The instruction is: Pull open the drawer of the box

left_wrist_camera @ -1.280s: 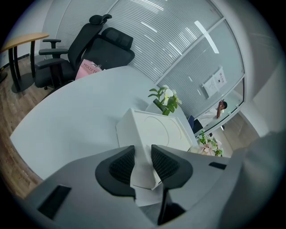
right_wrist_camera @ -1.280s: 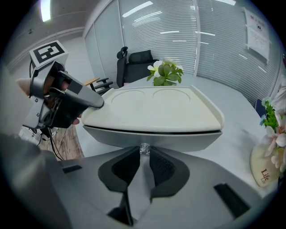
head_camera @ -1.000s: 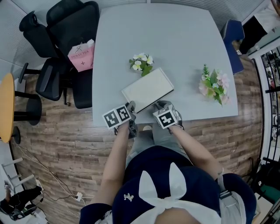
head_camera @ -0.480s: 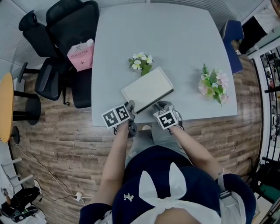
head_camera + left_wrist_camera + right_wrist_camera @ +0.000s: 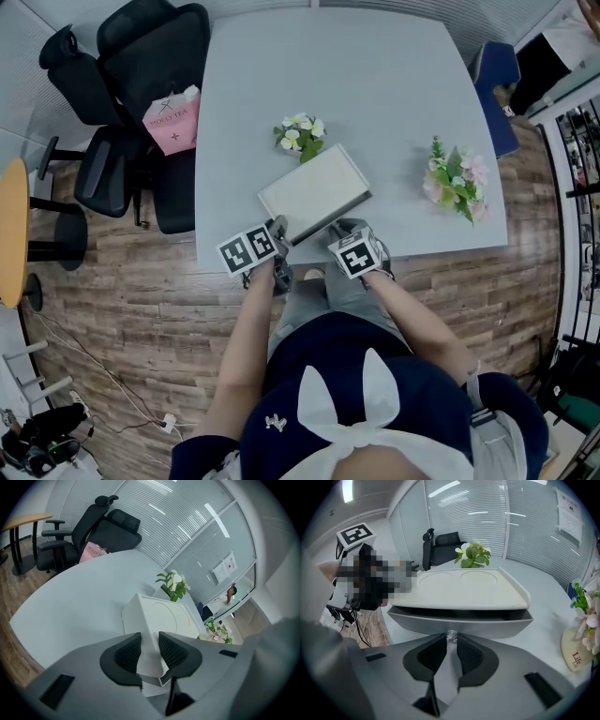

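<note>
- The box [image 5: 314, 190], white and flat, lies askew low in the middle of the head view, close to the near edge of the tabletop [image 5: 375, 75].
- The left gripper [image 5: 149, 638] is at the box's lower-left corner. In the left gripper view that corner sits between the two dark fingers [image 5: 125, 652], which are nearly together and pinch it.
- The right gripper [image 5: 451, 640] is at the box's lower-right side, facing the drawer [image 5: 487, 623].
- In the right gripper view its fingers [image 5: 471, 658] are closed at their tips on a small clear knob [image 5: 451, 635] in the middle of the drawer's front.
- The drawer stands a little way out of the box: a dark slit runs between its front and the box's top across the middle of that view.
- Two shallow round recesses show in the box's top in the right gripper view.
- One bunch of flowers [image 5: 300, 134] stands just beside the box's upper-left end, above it in the head view.
- A second bunch [image 5: 457, 178] stands at the right of the tabletop, well apart from the box.
- Black chairs [image 5: 141, 84] fill the upper left of the head view, and a pink bag [image 5: 172, 117] rests on one of them at the tabletop's left edge.
- The person's forearms reach up from the bottom of the head view to both grippers.
</note>
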Demonstrator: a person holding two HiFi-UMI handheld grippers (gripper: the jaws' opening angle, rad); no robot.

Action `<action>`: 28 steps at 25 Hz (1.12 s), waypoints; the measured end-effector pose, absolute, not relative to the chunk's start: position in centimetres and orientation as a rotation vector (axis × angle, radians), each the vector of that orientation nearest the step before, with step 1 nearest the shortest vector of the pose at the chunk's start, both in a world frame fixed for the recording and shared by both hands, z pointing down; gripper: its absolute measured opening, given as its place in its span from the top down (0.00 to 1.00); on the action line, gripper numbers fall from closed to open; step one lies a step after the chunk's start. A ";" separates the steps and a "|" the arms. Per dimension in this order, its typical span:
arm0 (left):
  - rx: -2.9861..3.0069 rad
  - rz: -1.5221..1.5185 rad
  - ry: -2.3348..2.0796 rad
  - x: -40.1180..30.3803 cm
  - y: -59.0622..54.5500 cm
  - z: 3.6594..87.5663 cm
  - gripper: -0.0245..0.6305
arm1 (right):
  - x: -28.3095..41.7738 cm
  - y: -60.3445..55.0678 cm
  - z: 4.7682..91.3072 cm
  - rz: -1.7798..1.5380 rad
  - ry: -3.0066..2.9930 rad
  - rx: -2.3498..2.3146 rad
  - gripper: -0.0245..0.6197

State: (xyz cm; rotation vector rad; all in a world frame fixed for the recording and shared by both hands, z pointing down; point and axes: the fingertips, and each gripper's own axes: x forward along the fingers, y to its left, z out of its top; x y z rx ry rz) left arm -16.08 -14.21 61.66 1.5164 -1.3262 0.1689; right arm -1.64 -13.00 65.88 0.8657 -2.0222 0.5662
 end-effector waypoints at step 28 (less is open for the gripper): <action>1.521 0.167 -1.349 -16.1 -14.3 61.6 0.77 | -0.5 -11.4 66.0 0.565 -2.021 0.869 0.85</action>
